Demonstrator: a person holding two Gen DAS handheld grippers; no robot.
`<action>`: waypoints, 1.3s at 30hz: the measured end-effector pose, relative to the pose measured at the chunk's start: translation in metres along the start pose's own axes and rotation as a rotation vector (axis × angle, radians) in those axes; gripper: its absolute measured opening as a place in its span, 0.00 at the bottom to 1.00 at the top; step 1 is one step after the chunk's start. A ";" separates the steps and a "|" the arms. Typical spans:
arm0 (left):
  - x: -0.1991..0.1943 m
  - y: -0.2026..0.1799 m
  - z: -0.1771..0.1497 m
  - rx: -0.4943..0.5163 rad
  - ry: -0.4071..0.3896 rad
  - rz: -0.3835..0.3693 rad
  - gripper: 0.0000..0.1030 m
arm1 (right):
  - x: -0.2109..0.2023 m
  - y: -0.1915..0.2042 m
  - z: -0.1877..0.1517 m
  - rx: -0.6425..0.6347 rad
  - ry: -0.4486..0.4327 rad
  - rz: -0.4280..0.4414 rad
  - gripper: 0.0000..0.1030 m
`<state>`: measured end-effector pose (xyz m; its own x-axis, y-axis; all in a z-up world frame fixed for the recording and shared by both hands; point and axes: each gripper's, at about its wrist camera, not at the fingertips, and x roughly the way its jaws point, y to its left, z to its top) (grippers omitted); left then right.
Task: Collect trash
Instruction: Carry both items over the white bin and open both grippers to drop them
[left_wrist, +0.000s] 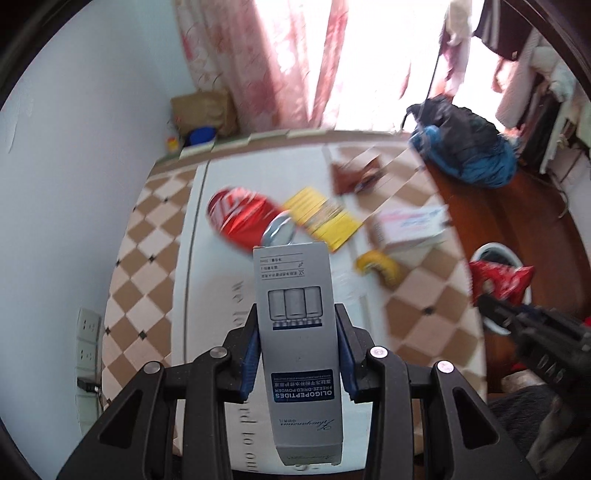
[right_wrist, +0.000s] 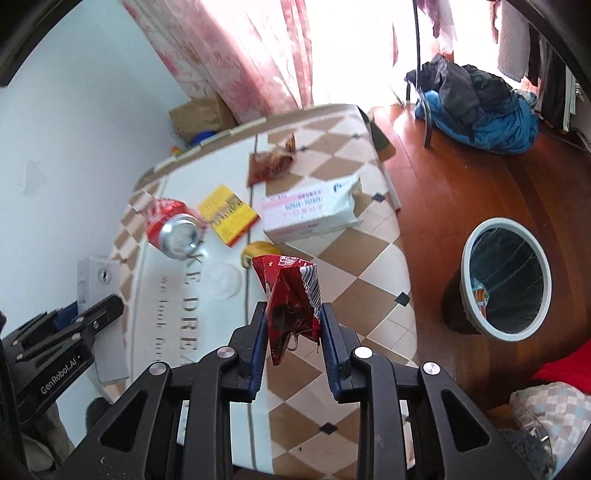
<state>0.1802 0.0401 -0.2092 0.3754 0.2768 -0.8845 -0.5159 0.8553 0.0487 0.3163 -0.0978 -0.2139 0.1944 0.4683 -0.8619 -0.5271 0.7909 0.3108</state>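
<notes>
My left gripper is shut on a tall grey carton and holds it above the table. My right gripper is shut on a crumpled red wrapper above the table's right side. On the table lie a red soda can, a yellow packet, a white and pink box, a brown snack bag and a yellow scrap. The waste bin stands on the floor to the right, with a black liner.
The table has a brown and cream checked cloth. A heap of blue and black clothes lies on the wooden floor beyond. Pink curtains hang behind. A wall socket is at the left.
</notes>
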 end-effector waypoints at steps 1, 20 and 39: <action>-0.001 -0.005 0.004 0.003 -0.009 -0.009 0.31 | -0.006 -0.002 0.000 0.004 -0.008 0.007 0.27; 0.004 -0.254 0.065 0.250 -0.015 -0.303 0.31 | -0.117 -0.219 -0.003 0.280 -0.141 -0.152 0.27; 0.232 -0.443 0.085 0.324 0.422 -0.424 0.33 | 0.050 -0.465 -0.024 0.577 0.121 -0.190 0.27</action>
<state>0.5615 -0.2374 -0.3962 0.1276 -0.2494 -0.9599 -0.1093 0.9584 -0.2636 0.5514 -0.4512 -0.4114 0.1279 0.2771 -0.9523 0.0468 0.9574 0.2849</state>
